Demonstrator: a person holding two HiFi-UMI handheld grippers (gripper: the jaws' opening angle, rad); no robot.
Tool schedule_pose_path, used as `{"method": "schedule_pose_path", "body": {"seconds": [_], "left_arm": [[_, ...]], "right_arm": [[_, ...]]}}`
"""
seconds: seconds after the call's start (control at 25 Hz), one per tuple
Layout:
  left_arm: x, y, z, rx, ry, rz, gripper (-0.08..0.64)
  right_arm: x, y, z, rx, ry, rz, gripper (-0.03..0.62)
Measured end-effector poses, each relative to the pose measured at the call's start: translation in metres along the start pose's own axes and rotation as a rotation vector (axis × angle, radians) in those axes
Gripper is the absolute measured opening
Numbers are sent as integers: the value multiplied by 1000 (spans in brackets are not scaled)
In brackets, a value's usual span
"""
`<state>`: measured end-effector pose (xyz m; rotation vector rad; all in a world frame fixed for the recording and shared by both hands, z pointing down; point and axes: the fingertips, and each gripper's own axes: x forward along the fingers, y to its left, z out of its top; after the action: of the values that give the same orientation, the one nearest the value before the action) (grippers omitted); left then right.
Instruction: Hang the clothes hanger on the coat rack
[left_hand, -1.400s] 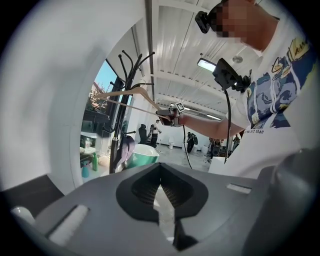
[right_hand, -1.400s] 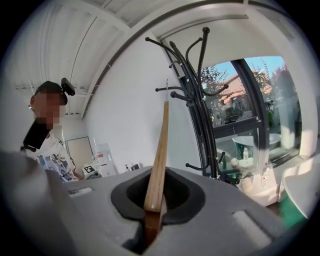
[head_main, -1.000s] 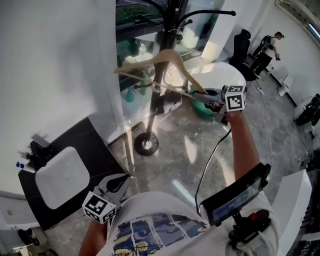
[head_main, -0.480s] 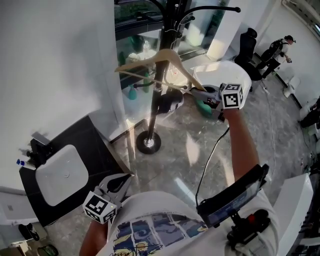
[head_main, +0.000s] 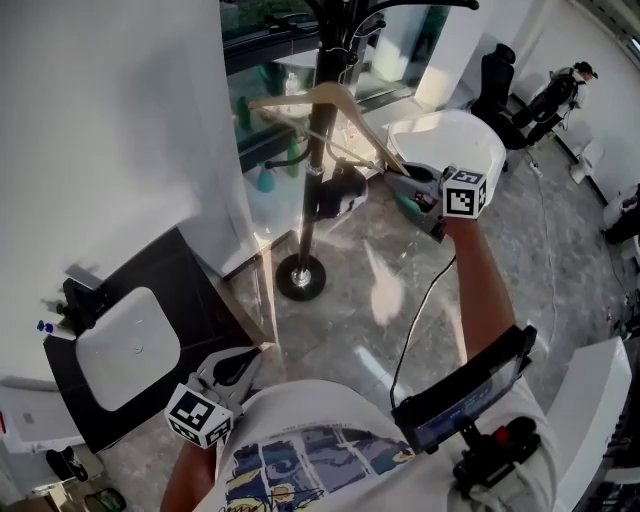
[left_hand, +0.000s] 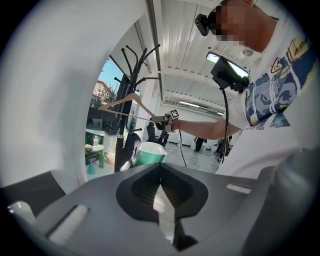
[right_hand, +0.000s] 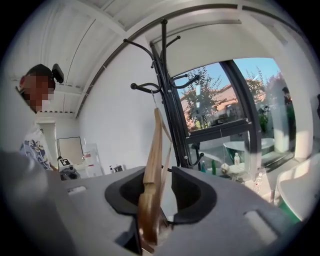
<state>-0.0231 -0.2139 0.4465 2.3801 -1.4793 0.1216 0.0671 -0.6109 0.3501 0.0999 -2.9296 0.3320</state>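
Clothes hanger (head_main: 345, 110) sat high against the coat rack (head_main: 312, 190) in the head view. Its hook seemed to be over a prong, though the top was cut off there. Right gripper (head_main: 415, 185) was at one wooden end, left gripper (head_main: 245, 360) low by the person's shirt. So what could've gone wrong from there? ~ pegboard

Head view first: the rack's pole stood right across the hanger's middle, so a sideways tug would likely have knocked wood on pole. A white chair (head_main: 450, 135) and a green tub (head_main: 405, 212) sat just beside that right gripper. Its cable (head_main: 418, 315) dangled under the arm, so a careless pull-back could probably have snagged. The black table (head_main: 190, 290) with a white box (head_main: 128, 345) was well apart, no bother.

Left gripper view: its jaws were together with nothing in them, looking across at the hanger on the rack from well apart. Out of play.

Right gripper view: the jaws had just been opening and stood apart with the hanger's end between them. The wood leaned on one jaw, with a gap at the other. The hook looked draped over a black prong (right_hand: 142, 88) near the window (right_hand: 220, 100). Biggest risk, probably, was backing out crooked: that would drag the end along, swing the hanger and maybe slip the hook off the prong. Straight back looked safest. ~ twojaws
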Motion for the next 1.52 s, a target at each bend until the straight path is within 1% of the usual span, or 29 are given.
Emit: {"method": "schedule_pose_path", "body": {"seconds": [0.2,0.36,0.48,0.6,0.72,0.84,0.92,1.0,1.08,1.12,1.32,1.52], "left_arm": [[-6,-4,-5,4,16,-27,3],[-16,-9,-9,13,36,-70,3],[-27,-11,-14,15,51,-112,3],[-39,-14,-21,16,70,-162,3],[-53,-20,-26,22,90,-208,3],[-66,-27,-31,37,106,-252,3],[-76,-32,-38,43,113,-283,3],[-87,-37,-44,40,120,-307,3],[-98,-43,-44,37,130,-325,3],[-104,-46,-43,37,134,-334,3],[-130,-48,-56,53,134,-351,3],[-146,-46,-58,73,150,-347,3]], "right_arm": [[-23,-6,-19,42,-39,-86,196],[-48,8,-44,88,-78,-140,210],[-62,26,-74,120,-71,-199,212],[-70,53,-110,130,-43,-269,212],[-67,94,-142,121,-12,-343,212],[-58,148,-166,85,36,-419,202],[-51,188,-180,53,72,-461,170],[-41,229,-192,29,97,-483,121],[-30,271,-199,13,109,-488,30],[-24,291,-201,6,112,-488,2],[4,374,-205,-21,102,-471,0],[23,432,-199,-82,90,-461,0]]}}
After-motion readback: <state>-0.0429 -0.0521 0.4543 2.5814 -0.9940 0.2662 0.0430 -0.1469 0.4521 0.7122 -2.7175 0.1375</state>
